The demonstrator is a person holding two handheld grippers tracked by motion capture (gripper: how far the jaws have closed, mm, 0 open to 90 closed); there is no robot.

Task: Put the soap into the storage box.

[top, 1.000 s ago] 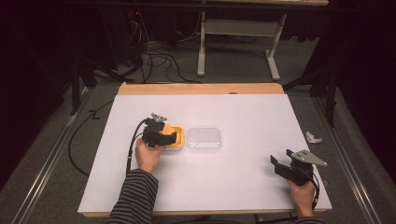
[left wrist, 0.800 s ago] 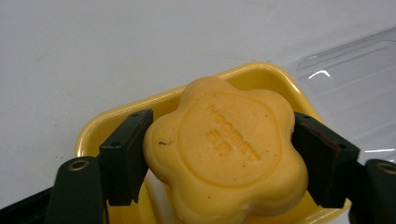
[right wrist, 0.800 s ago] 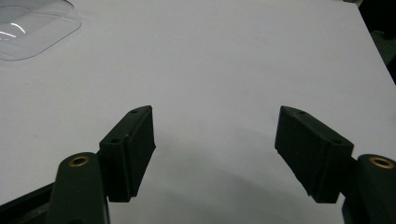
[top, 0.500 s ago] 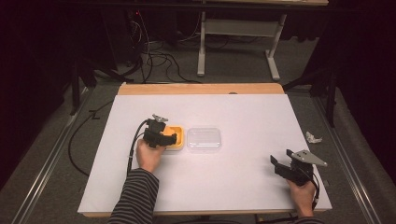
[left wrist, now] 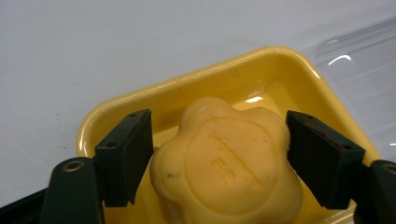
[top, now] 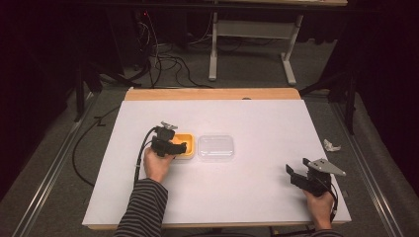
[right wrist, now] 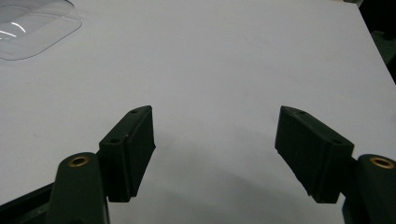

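One yellow flower-shaped soap bar is seen in one yellow tray, left of the desk's centre. In the left gripper view it sits between the jaws of the left claw: the pads are spread, close at each side of the bar. The left pad looks to be touching or nearly so; firm contact cannot be told. In the high view the left claw is over the tray's left part.

One clear plastic lid lies just beside the tray, on its right, flat on the desk.

The right claw is held near the desk's near right corner, well apart from tray and lid; its jaws are spread, nothing between them, as seen in the right gripper view.

Step judged: grasp of the soap bar, pinch not yet made. The next move calls for the jaws to be pressed onto the bar's lobed sides, then a straight lift clear of the tray rim. Slipping is possible on the smooth rounded sides.

One crumpled white scrap lies off the desk's right edge.
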